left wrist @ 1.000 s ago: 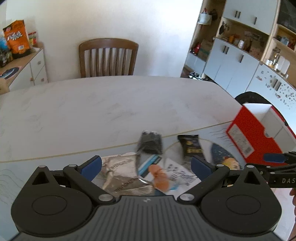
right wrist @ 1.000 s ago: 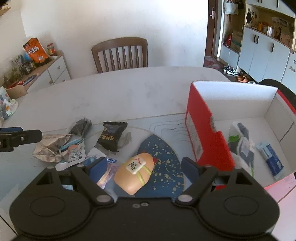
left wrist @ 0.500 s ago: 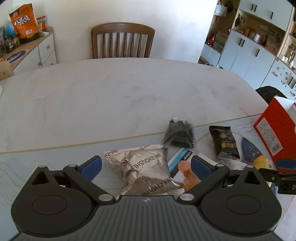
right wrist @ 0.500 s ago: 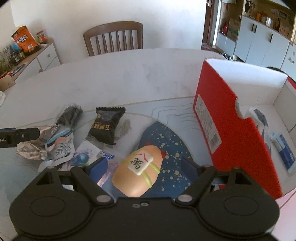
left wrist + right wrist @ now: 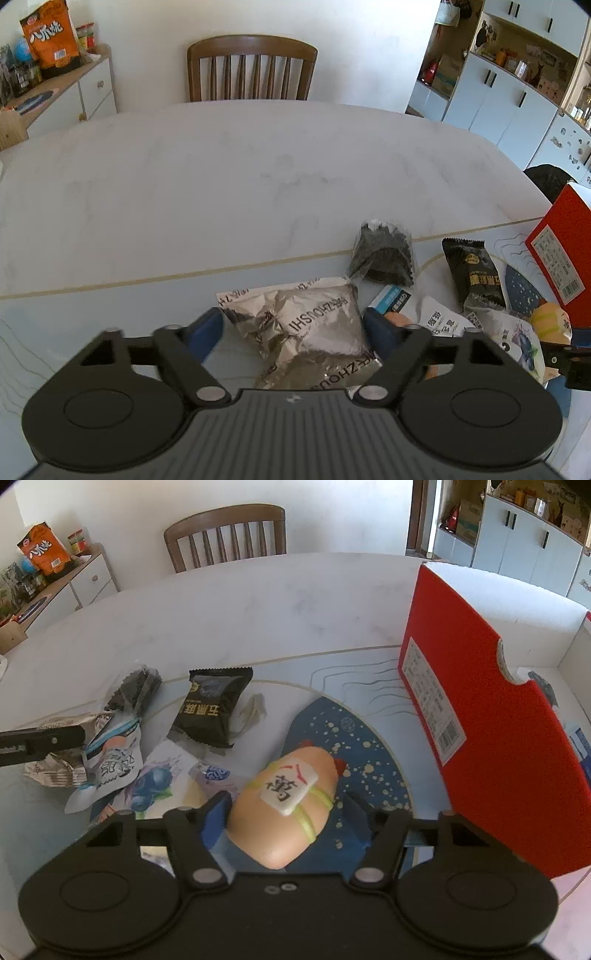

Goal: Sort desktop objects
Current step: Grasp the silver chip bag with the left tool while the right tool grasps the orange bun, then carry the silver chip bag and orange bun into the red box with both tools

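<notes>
My left gripper is open, its blue fingers on either side of a crumpled silver foil packet that lies on the table. My right gripper is open around a tan oval squishy toy with a white tile and green bands; it lies on a dark blue speckled mat. The toy also shows at the right edge of the left wrist view. A red box with a white inside stands to the right.
Near the packet lie a dark clear-wrapped snack, a black snack bar and white and blueberry-printed pouches. A wooden chair stands behind the marble table. A sideboard is far left, white cabinets far right.
Both grippers have moved down and forward. The left now straddles the foil packet; the right now straddles the tan toy. Both pairs of jaws have narrowed a little.
</notes>
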`<action>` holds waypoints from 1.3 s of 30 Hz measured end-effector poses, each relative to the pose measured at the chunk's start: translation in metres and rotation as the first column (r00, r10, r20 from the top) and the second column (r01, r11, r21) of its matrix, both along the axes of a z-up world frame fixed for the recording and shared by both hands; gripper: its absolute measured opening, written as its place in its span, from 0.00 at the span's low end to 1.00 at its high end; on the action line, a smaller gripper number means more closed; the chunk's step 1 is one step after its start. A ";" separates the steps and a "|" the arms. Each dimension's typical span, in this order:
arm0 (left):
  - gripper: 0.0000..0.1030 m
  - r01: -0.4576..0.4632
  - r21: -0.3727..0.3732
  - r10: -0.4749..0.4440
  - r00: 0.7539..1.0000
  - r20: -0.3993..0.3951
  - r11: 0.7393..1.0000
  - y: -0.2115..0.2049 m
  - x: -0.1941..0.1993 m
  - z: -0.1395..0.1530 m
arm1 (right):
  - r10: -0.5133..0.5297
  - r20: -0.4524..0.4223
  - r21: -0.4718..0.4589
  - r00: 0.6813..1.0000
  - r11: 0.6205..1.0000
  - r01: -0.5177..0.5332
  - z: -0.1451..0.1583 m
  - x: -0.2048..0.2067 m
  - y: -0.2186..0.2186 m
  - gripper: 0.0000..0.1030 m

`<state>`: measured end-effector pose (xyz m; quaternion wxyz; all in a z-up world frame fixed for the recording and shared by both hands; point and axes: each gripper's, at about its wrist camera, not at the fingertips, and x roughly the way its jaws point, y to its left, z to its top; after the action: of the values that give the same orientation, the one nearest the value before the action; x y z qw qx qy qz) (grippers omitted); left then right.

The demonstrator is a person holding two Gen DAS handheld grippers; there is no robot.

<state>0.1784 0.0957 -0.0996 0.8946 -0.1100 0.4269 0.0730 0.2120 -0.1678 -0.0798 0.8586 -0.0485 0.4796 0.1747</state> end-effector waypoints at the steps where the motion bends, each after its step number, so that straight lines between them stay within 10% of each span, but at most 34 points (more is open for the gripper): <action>1: 0.75 0.001 -0.004 -0.001 1.000 0.002 1.000 0.000 -0.001 0.000 | -0.001 -0.001 0.003 1.000 1.000 0.001 0.000 -0.001 0.000 0.57; 18: 0.47 -0.032 -0.058 0.033 0.999 0.009 0.998 0.003 -0.010 0.008 | -0.027 0.030 0.007 0.999 1.000 0.027 0.015 -0.011 -0.014 0.50; 39: 0.47 -0.014 -0.069 0.020 0.997 0.080 0.998 -0.027 -0.043 0.061 | -0.028 0.081 0.034 0.996 0.999 0.026 0.046 -0.037 -0.042 0.50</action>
<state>0.1355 0.0689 -0.0388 0.9062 -0.1469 0.3916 0.0613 0.1749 -0.2097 -0.0334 0.8804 -0.0348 0.4418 0.1689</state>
